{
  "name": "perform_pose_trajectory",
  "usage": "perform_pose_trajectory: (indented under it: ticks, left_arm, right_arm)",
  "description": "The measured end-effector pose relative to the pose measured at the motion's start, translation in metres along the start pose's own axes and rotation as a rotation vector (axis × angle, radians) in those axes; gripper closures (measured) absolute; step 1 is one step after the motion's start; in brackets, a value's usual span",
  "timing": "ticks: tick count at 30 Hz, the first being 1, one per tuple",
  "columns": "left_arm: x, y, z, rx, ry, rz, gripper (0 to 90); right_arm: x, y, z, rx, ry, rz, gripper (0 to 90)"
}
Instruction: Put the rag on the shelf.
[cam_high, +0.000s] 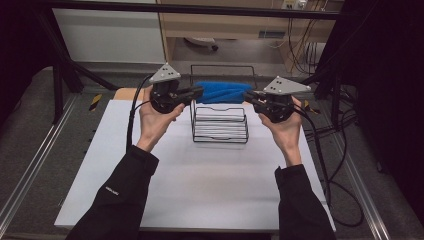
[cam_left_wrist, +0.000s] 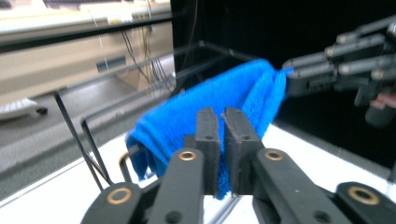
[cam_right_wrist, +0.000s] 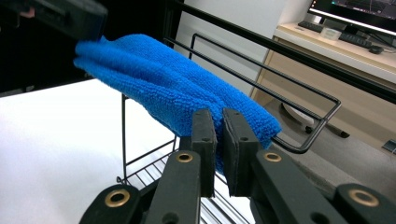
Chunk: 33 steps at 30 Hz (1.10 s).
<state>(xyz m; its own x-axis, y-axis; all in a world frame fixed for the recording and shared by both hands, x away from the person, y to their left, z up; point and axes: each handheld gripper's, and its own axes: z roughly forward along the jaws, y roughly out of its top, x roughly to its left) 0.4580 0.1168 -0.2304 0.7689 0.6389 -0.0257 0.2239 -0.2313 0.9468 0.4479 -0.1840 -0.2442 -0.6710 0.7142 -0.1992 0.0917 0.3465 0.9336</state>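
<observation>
The white surface (cam_high: 200, 175) carries a black wire rack (cam_high: 220, 125) at its far middle, and the blue cloth (cam_high: 222, 92) is stretched left to right across the rack's upper rail, folded over it. The left hand-held gripper (cam_high: 197, 92) is clamped on the cloth's left end; in the left gripper view its jaws stand nearly together with blue pile (cam_left_wrist: 205, 112) pinched between them. The right hand-held gripper (cam_high: 248, 96) is clamped on the right end, its jaws likewise pressed on the cloth (cam_right_wrist: 177, 88).

The largest risk, in my judgement, is the rack itself: it looks light and unanchored, so an uneven pull from either side could drag it sideways or tip it toward the near edge. Next, the cloth is held only by thin pinches at its ends; if one hand pulls harder than the other, the fabric may slip from the weaker grip and slide off the rail, bunching inside the rack. Smallest, the pile could snag on the rail's bent corner (cam_right_wrist: 322, 123), so a lift would catch and jerk the rack.
</observation>
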Motion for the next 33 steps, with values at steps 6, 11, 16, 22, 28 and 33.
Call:
perform_pose_trajectory:
  ticks: [6, 11, 16, 22, 28, 33]
  left_arm:
    - [0.000, -0.008, 0.007, 0.052, -0.001, 0.007, 89.6]
    - [0.000, -0.012, 0.012, 0.072, 0.006, 0.015, 89.9]
    - [0.000, -0.015, 0.017, 0.087, 0.011, 0.024, 89.9]
    - [0.001, -0.023, 0.023, 0.112, 0.027, 0.039, 89.9]
    - [0.002, -0.030, 0.028, 0.129, 0.035, 0.034, 89.8]
    - [0.003, -0.037, 0.032, 0.141, 0.038, 0.034, 89.9]
  right_arm:
    - [0.001, -0.001, 0.001, 0.012, 0.006, 0.003, 82.7]
    - [0.000, -0.001, 0.001, 0.023, 0.017, 0.012, 79.1]
    - [-0.001, 0.001, -0.002, 0.018, 0.027, 0.035, 69.0]
    - [-0.003, 0.004, -0.007, -0.031, 0.061, 0.096, 60.8]
    - [-0.001, 0.003, -0.007, -0.012, 0.087, 0.116, 74.0]
    - [0.001, -0.009, 0.001, 0.072, 0.096, 0.139, 90.0]
